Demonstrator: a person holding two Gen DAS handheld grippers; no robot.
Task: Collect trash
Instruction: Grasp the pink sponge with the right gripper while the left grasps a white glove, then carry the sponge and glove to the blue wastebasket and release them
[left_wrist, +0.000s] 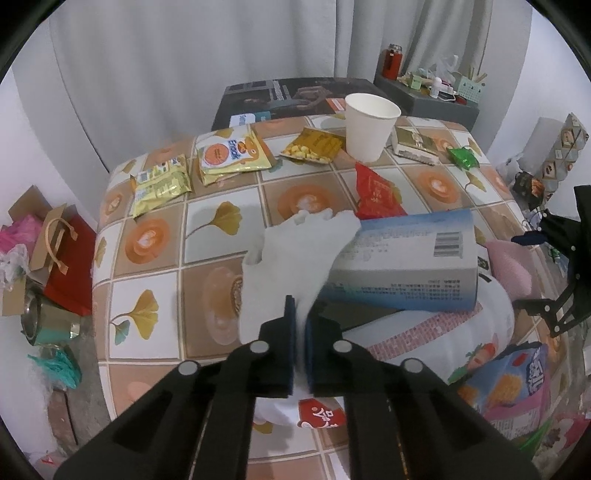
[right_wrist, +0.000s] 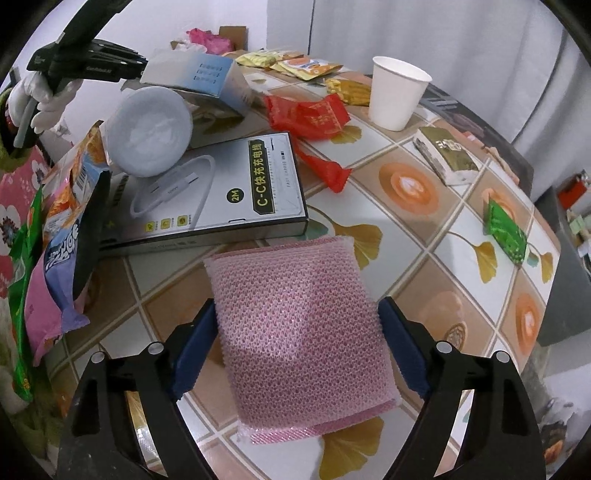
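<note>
Cluttered tablecloth (right_wrist: 424, 229): left gripper (left_wrist: 300, 317) clamped on tissue (left_wrist: 291, 251), right gripper (right_wrist: 299, 325) around sponge (right_wrist: 299, 332).

My left tongs (left_wrist: 300, 325) are matte black plastic with dark blue pads (left_wrist: 290, 332) and round silver pivot screws (left_wrist: 259, 347). The right tongs (right_wrist: 299, 347) match: black arms, blue pads (right_wrist: 400, 343), silver screws (right_wrist: 443, 347). My left hand (right_wrist: 44, 96) wears a white glove.

Cable box (right_wrist: 221, 192) reads "C-C", "2M"; packet (left_wrist: 225, 153) "Snack".
</note>
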